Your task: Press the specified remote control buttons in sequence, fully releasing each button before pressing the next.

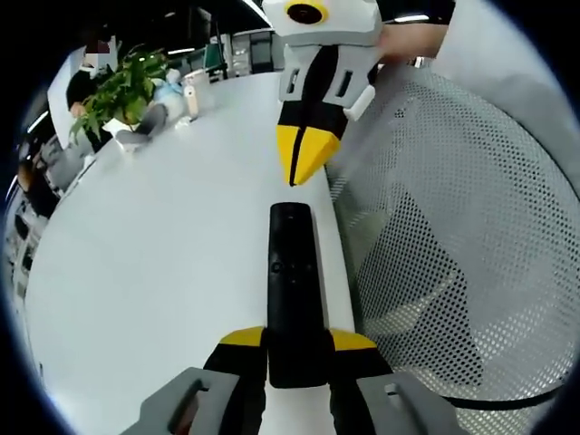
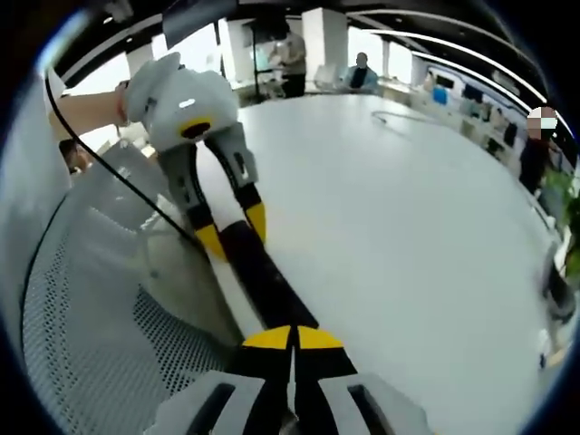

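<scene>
The black remote (image 1: 294, 290) is gripped at its near end by the left claw (image 1: 297, 343), long axis running away along the white tabletop (image 1: 163, 263) edge. The right claw (image 1: 306, 156) is seen closed with nothing in it, tips aimed down just past the remote's far end.

A wide white table (image 1: 163, 272) spreads across the left of the frame in the left gripper view. At its far end, upper left, stand a leafy green plant (image 1: 122, 91) and a few small items beside it, too blurred to identify. A white mesh chair (image 1: 453, 254) occupies the right side. In the right gripper view, people (image 2: 362, 72) stand at the top of the frame.
</scene>
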`<state>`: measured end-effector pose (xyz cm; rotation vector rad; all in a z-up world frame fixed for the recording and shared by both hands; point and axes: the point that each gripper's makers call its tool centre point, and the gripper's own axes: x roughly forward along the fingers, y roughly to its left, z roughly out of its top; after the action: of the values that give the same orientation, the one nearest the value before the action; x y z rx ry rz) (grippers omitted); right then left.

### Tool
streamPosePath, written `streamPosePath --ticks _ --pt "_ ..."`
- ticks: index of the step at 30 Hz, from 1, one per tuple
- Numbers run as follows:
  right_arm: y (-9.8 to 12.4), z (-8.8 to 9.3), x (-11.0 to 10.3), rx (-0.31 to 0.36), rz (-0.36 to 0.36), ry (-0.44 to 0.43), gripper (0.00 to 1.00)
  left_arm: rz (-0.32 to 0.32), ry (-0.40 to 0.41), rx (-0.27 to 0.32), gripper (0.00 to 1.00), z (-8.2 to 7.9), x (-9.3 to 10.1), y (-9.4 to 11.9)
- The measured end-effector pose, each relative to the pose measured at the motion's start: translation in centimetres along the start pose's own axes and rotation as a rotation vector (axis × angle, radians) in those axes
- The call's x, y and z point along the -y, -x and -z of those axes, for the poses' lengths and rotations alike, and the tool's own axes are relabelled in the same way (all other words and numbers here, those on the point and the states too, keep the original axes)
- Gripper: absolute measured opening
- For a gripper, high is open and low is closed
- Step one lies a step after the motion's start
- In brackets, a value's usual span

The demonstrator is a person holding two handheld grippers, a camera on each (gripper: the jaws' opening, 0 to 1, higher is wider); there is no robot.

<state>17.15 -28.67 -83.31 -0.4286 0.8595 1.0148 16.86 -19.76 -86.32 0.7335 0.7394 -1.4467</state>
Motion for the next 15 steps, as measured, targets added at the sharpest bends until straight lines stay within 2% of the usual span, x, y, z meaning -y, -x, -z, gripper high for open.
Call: streamPosePath --ticks 4,15 --pt "-0.16 0.25 -0.27 -0.015 -0.013 0.008 0.0 -0.008 0.017 0.042 0.24 0.02 0.2 0.05" --pt "-0.72 0.79 -0.2 -0.056 -0.031 0.035 0.0 -0.018 0.034 0.107 0.24 -0.15 0.29 0.06"
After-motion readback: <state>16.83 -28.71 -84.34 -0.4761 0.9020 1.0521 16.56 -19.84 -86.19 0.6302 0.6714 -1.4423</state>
